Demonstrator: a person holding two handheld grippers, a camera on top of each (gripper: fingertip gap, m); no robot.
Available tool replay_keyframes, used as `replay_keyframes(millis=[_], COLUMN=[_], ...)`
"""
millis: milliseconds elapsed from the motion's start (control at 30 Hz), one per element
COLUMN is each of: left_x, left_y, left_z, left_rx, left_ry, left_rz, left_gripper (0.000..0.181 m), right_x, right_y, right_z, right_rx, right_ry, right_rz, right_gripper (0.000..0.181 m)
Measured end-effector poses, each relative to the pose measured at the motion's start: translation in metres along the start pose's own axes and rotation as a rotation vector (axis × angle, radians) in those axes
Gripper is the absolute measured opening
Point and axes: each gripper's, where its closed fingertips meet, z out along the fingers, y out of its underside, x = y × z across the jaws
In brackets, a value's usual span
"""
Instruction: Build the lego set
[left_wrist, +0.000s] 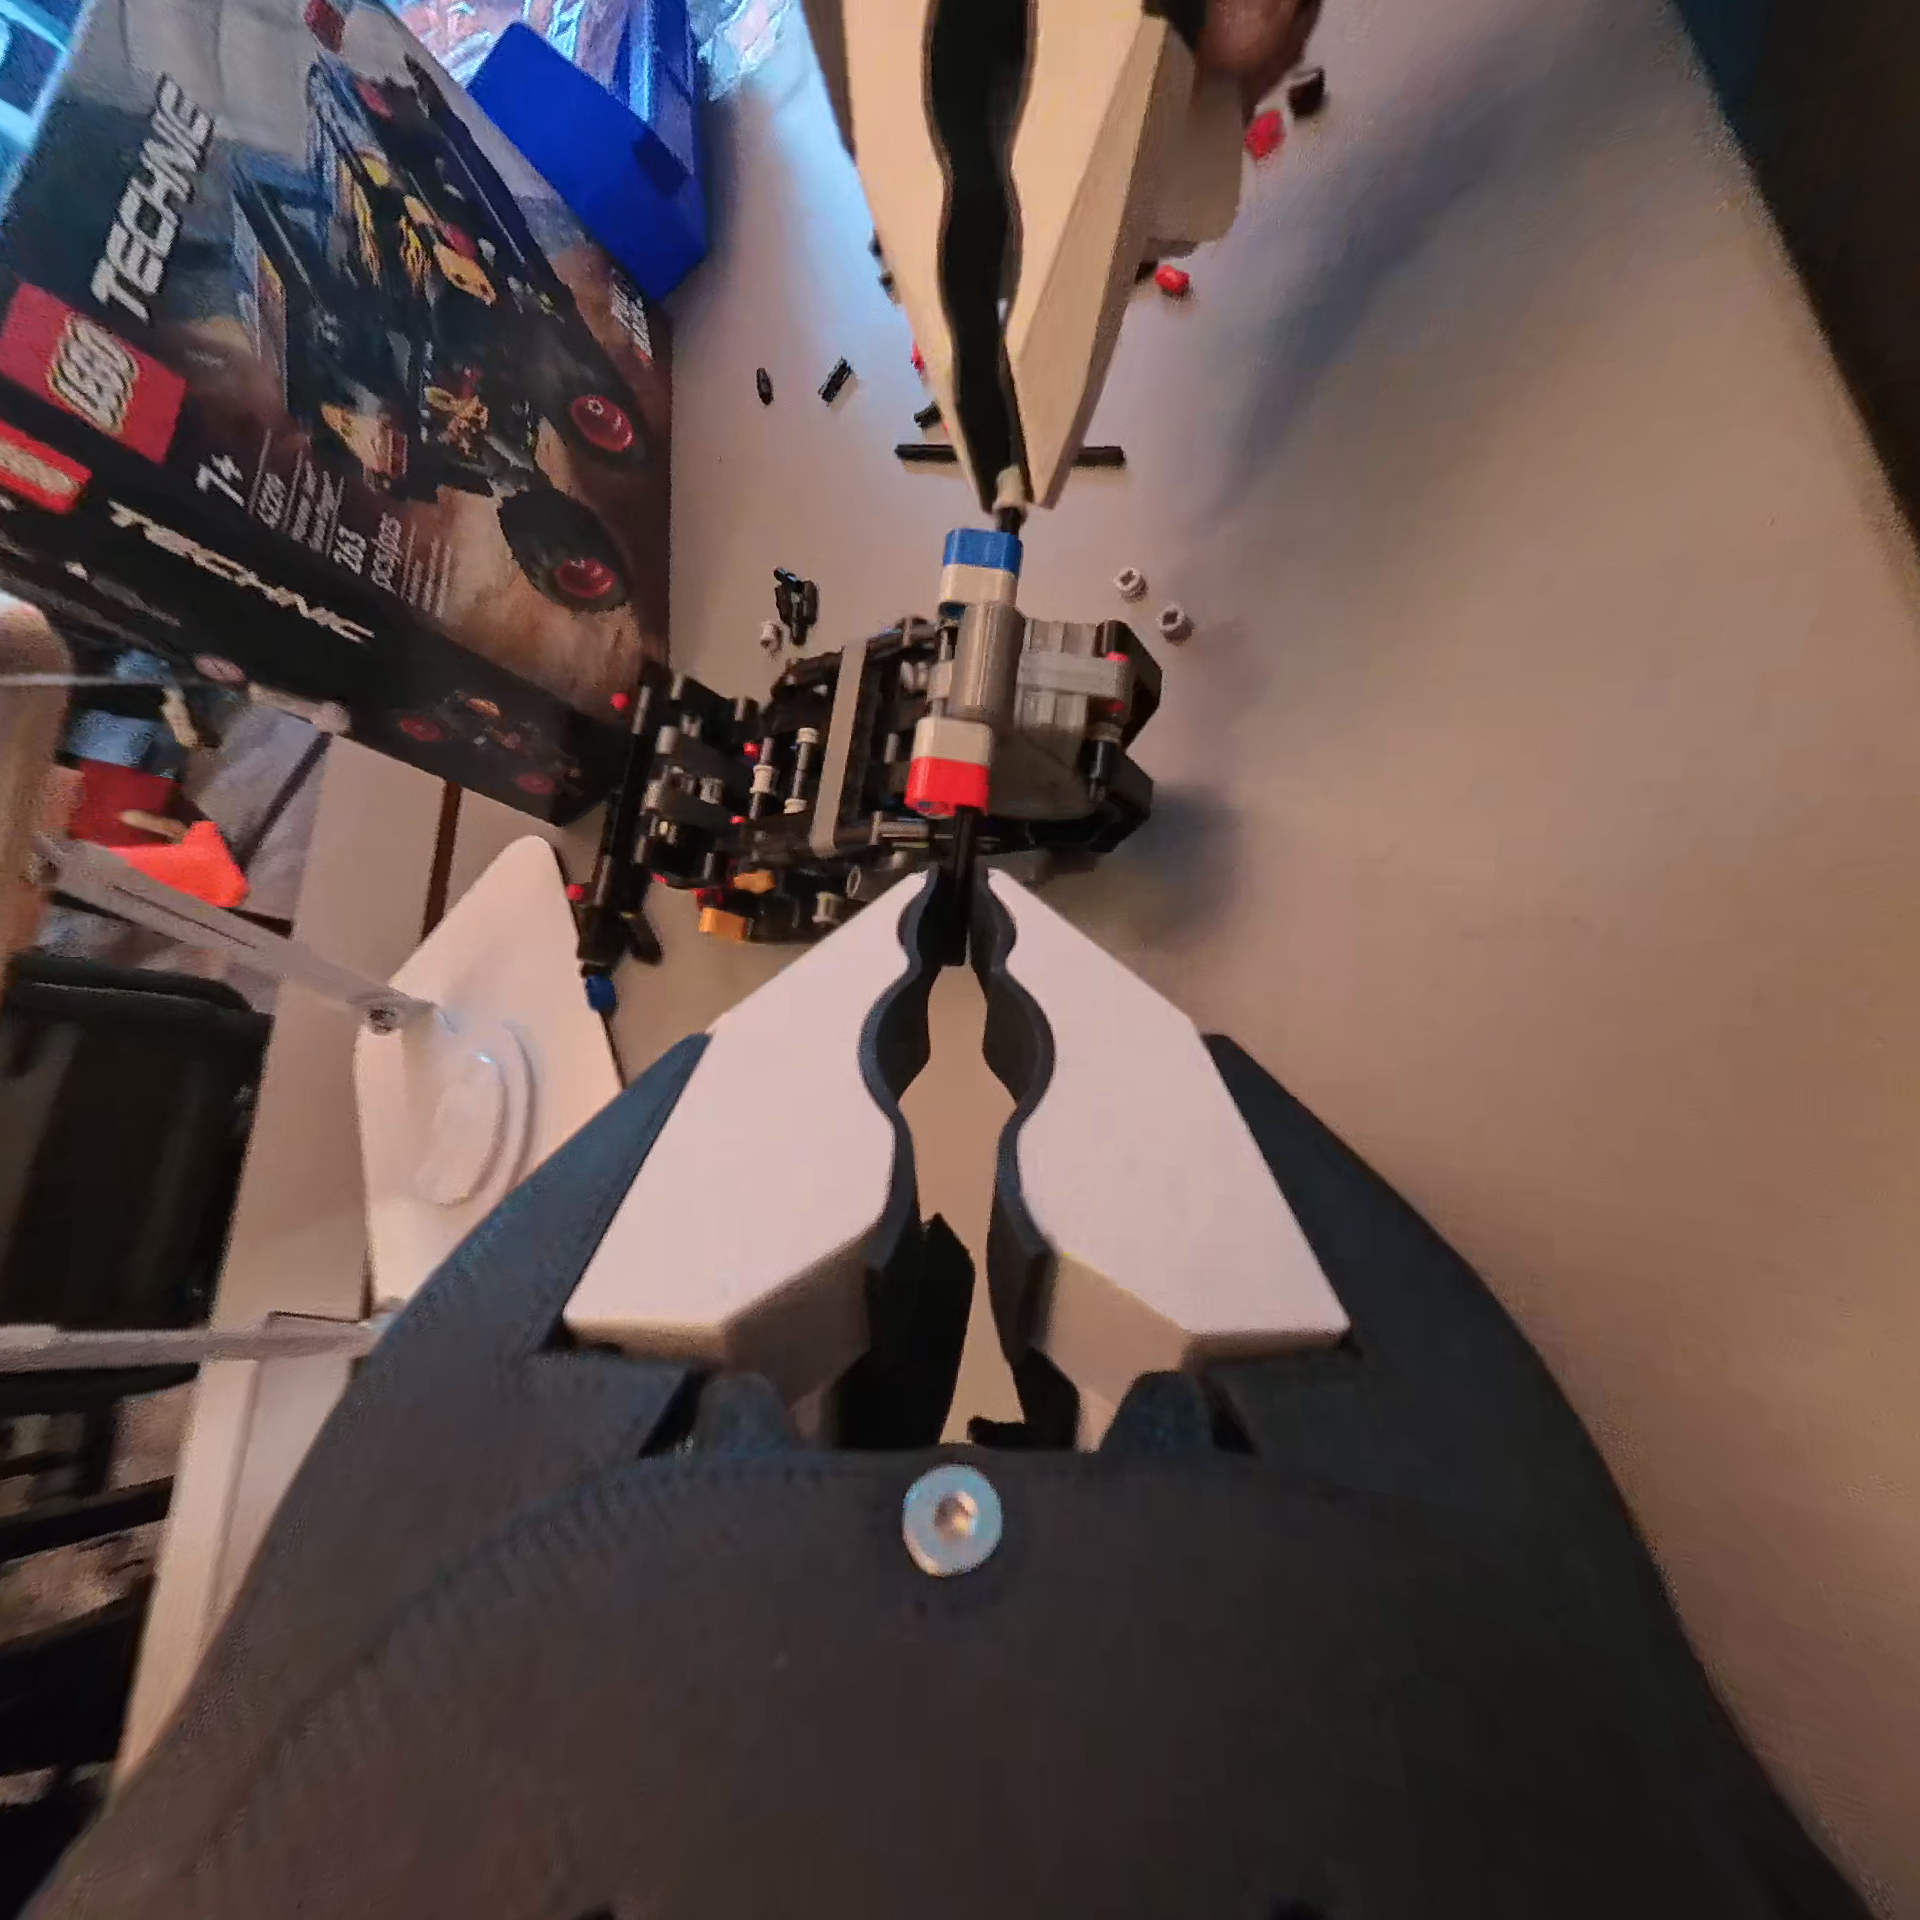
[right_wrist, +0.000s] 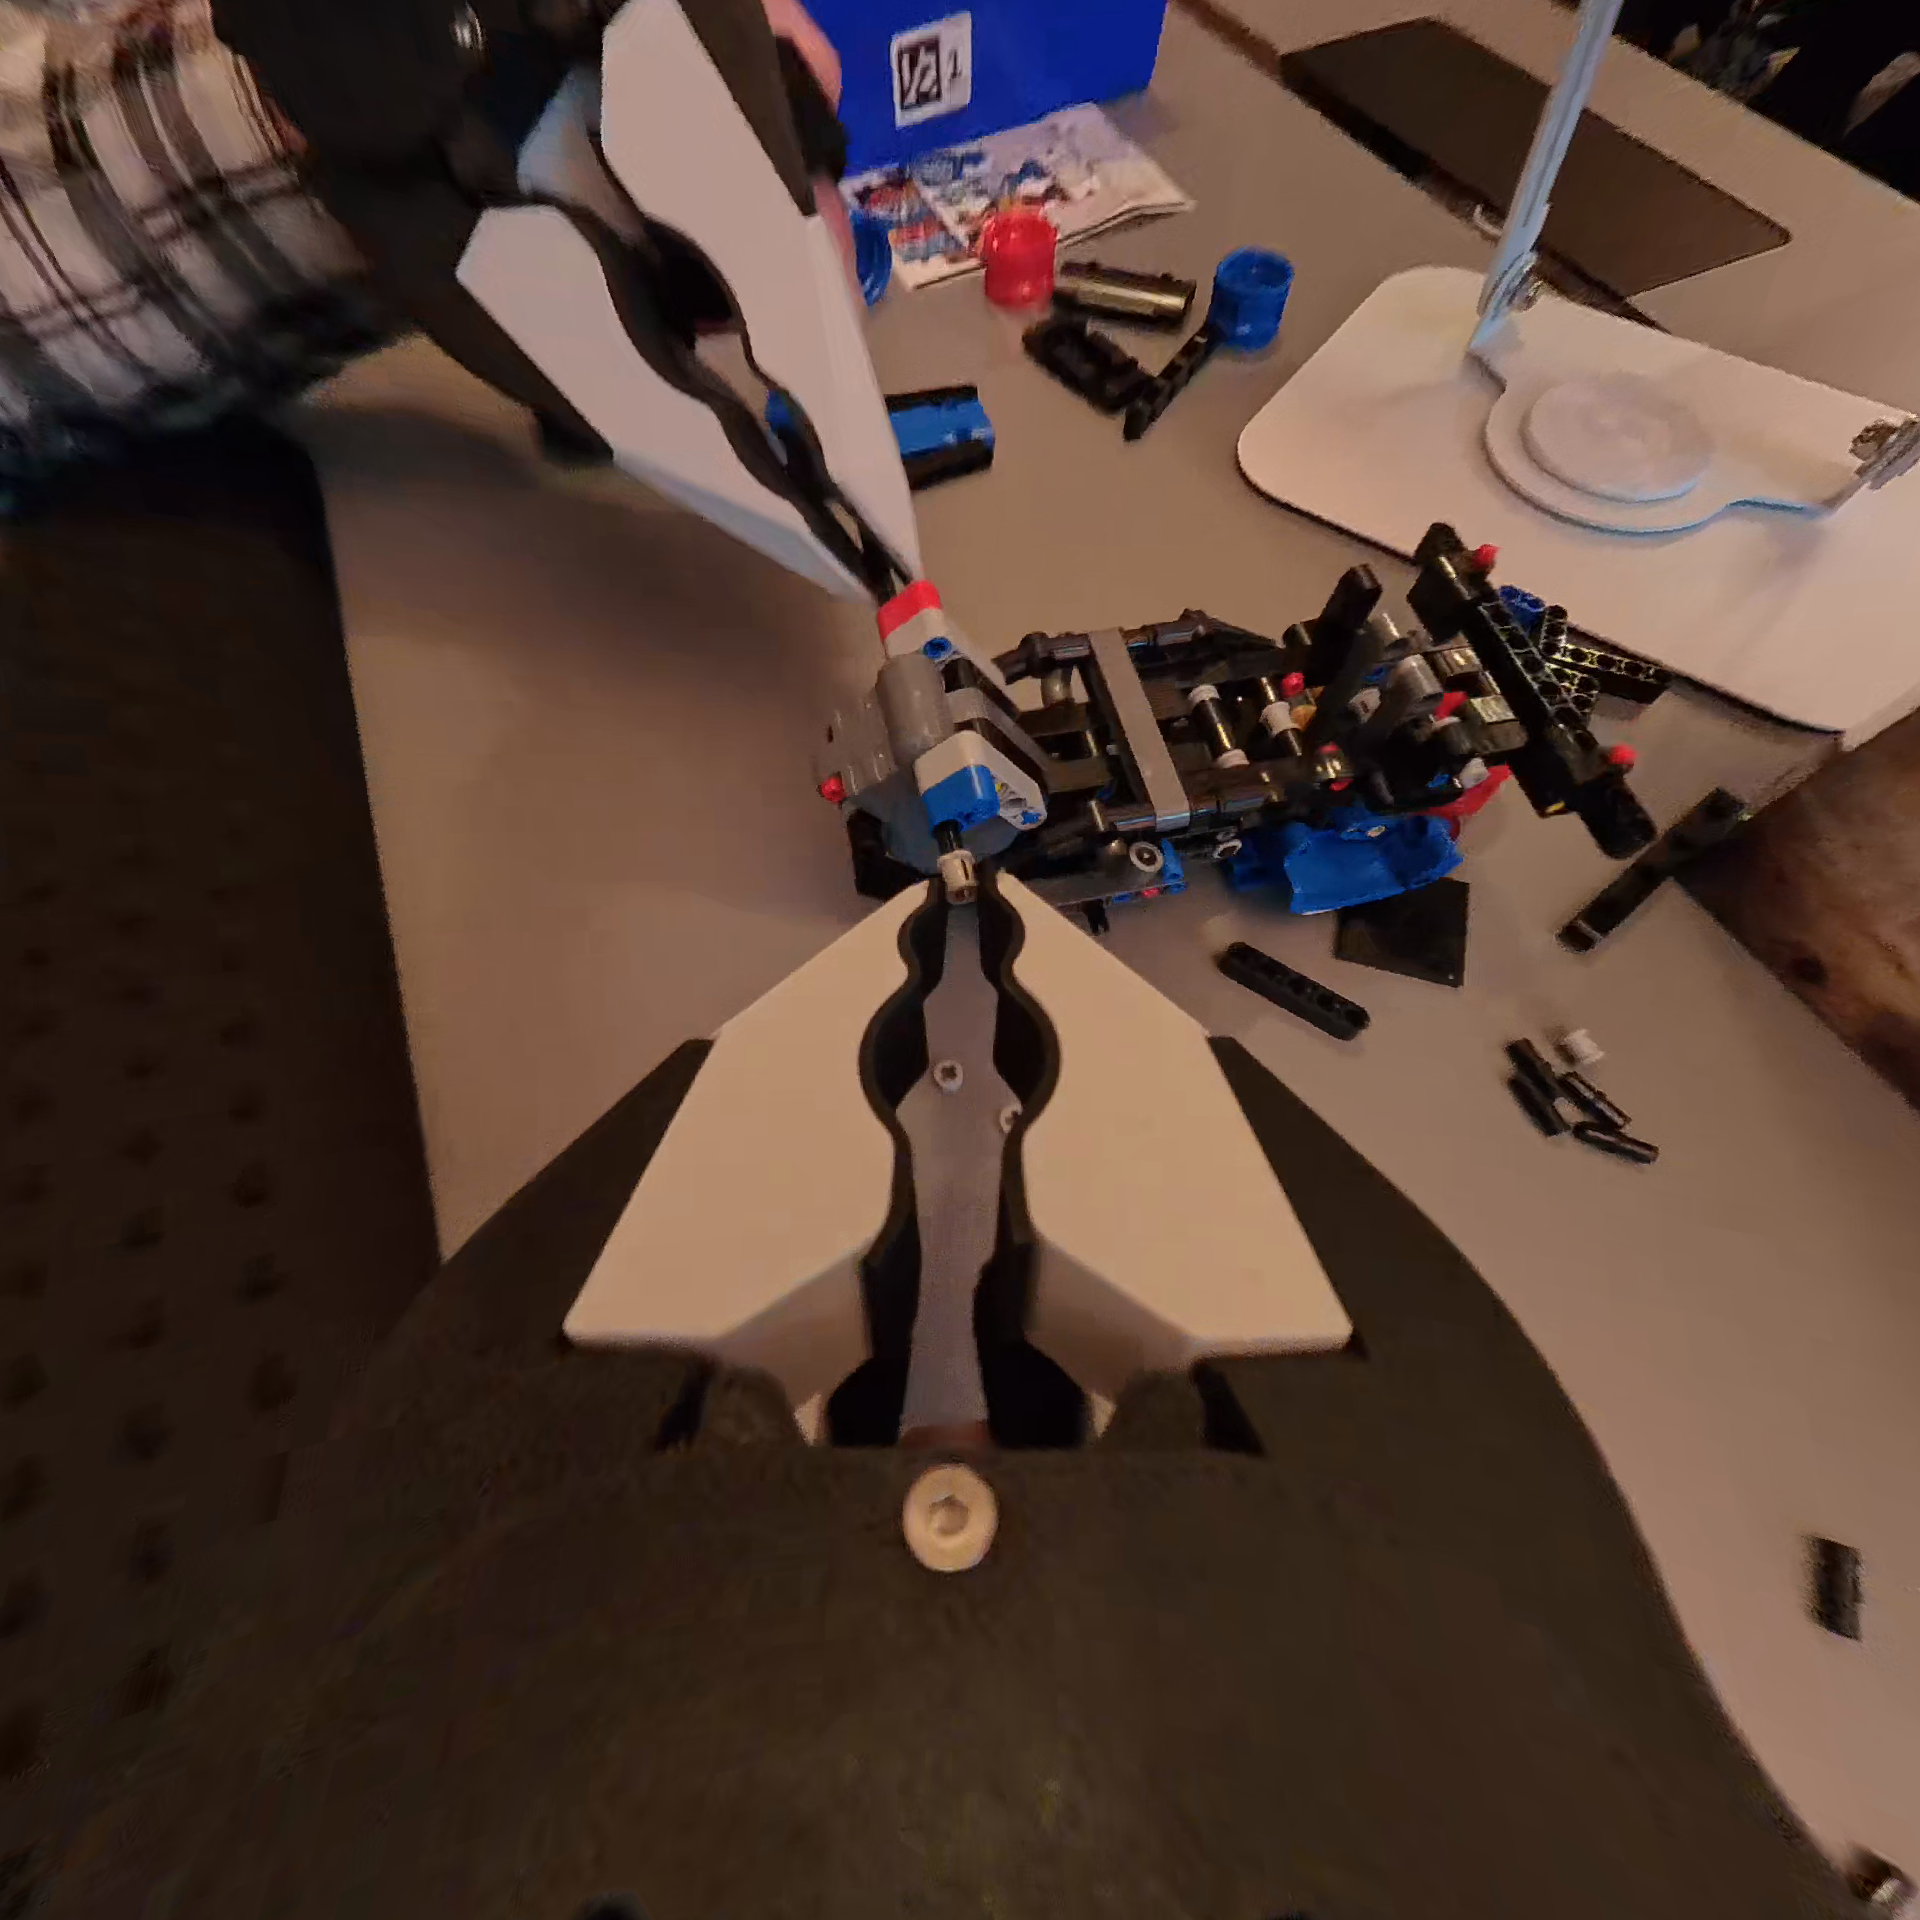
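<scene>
Left tool (left_wrist: 951, 914): your white-and-black two-finger tool is pinching the black axle (left_wrist: 954, 894) that sticks out below the red-capped end of the build.
Right tool (right_wrist: 961, 894): your other tool is pressed nearly together on the small pale bush (right_wrist: 958, 871) at the axle's blue-capped end; whether it bears the load or only touches, I cannot tell.
Build: the black, grey and blue half-built lego chassis (right_wrist: 1247, 748) sits on the pale grey worktop (right_wrist: 623, 779), between the two tools, its grey cylindrical cross-piece (left_wrist: 982, 665) carrying the axle.
Step in hand: judging by the opposed grips, you are seating the axle or its bush through that cross-piece.
How to do it well: keep both tools on one line with the axle, push squarely, and let the chassis rest flat so it cannot tip.
Risk: a skewed push may bend the axle out or pop the bush free.
Loose parts: short black pins (right_wrist: 1579, 1107) and a black holed beam (right_wrist: 1294, 989) lie nearby.
Farther off: the printed cardboard set box (left_wrist: 312, 436) stands beside the chassis.
</scene>
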Motion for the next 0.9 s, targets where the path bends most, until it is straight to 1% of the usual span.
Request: replay_keyframes(millis=[100,367,433,467,567,800,833,900], left_x=[-0.001,0.000,0.006,0.002,0.000,0.003,0.002,0.001], left_y=[-0.002,-0.004,-0.013,-0.011,-0.007,-0.007,-0.005,-0.003], left_z=[0.002,0.004,0.007,0.008,0.010,0.009,0.008,0.005], left_rx=[-0.027,-0.032,-0.005,-0.031,-0.076,-0.030,-0.036,-0.033], left_ry=[0.002,-0.018,0.006,-0.024,-0.026,0.007,0.005,0.004], left_rz=[0.043,0.074,0.077,0.111,0.124,0.018,0.011,-0.010], left_gripper=[0.001,0.000,0.000,0.000,0.001,0.002,0.004,0.005], right_x=[0.001,0.000,-0.007,-0.007,0.000,-0.001,-0.001,0.001], right_y=[0.002,0.001,0.000,-0.001,-0.004,-0.006,-0.004,-0.003], right_z=[-0.001,-0.001,0.005,0.005,0.005,0.002,0.002,-0.002], right_rx=[-0.019,0.010,0.003,-0.002,0.014,0.045,0.041,0.047], right_ry=[-0.022,-0.037,-0.063,-0.053,-0.037,-0.006,-0.003,0.005], right_rz=[-0.016,-0.038,-0.053,-0.068,-0.042,-0.081,-0.082,-0.068], right_gripper=[0.004,0.003,0.003,0.003,0.003,0.004,0.005,0.020])
